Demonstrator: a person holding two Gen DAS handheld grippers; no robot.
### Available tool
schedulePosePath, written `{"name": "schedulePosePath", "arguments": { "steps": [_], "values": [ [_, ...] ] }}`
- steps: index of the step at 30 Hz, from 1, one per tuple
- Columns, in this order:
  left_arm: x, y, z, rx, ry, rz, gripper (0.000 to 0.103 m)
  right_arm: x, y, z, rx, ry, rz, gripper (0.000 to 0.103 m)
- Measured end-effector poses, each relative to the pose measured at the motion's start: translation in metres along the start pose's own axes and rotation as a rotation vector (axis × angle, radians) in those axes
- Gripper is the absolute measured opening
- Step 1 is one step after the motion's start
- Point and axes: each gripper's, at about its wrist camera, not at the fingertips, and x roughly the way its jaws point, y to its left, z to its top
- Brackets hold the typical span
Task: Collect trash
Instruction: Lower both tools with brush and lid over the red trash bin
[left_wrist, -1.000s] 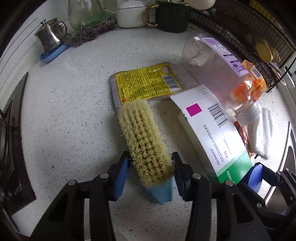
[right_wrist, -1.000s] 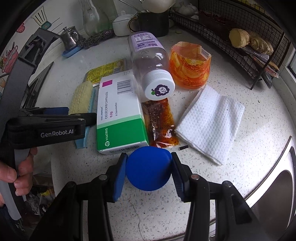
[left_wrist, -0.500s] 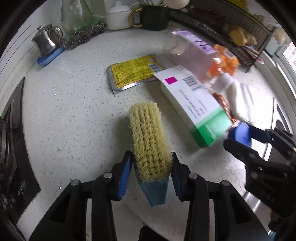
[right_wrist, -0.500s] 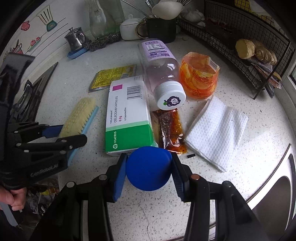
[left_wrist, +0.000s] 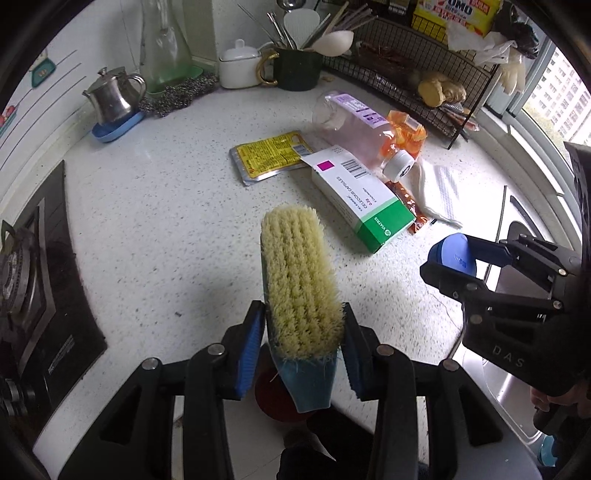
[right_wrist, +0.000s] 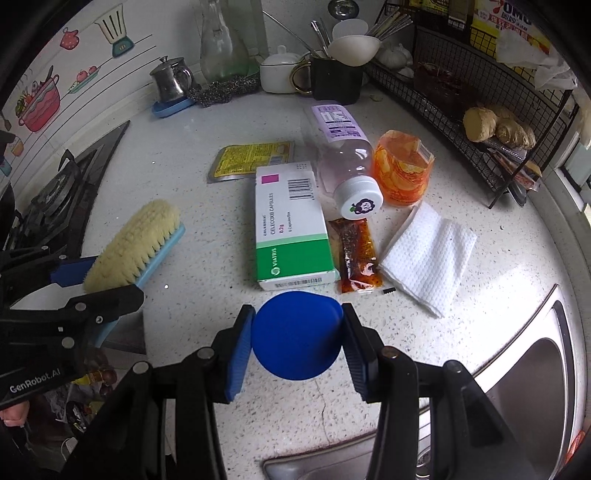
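Both hands are loaded and up off the table (left_wrist: 155, 206). The left gripper (left_wrist: 304, 345) has its fingers clamped on the heel of a scrub brush (left_wrist: 299, 280), bristles up, its long axis running straight out ahead of the fingers. The right gripper (right_wrist: 297, 341) is closed on a round blue cap (right_wrist: 295, 334), partly spread around it. The trash sits ahead in one cluster: medicine box (right_wrist: 291, 225), long axis pointing away, with the yellow packet (right_wrist: 251, 158), bottle (right_wrist: 343, 155), orange wrapper (right_wrist: 402, 173), sauce sachet (right_wrist: 356, 254) and napkin (right_wrist: 428, 254) just beside it. The right hand looks nearer. Both grippers tilt steeply downward.
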Motion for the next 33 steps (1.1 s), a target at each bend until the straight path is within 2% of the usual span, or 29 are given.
{"name": "schedulePosePath", "arguments": {
  "steps": [9,17,26,33],
  "values": [
    [-0.049,0.04,-0.047,-0.019,-0.04,0.006,0.037,-0.038,0.047,-0.024,-0.028,-0.018,-0.003,0.043],
    [-0.088,0.067,-0.112,-0.026,-0.054,-0.007,0.037,-0.063,0.1,-0.054,-0.073,-0.023,0.015,0.043],
    [-0.087,0.081,-0.19,-0.057,0.019,-0.024,0.037,-0.067,0.153,-0.105,-0.112,0.012,0.038,0.043],
    [-0.063,0.094,-0.242,-0.079,0.107,-0.037,0.037,-0.044,0.181,-0.152,-0.102,0.086,0.055,0.043]
  ]
}}
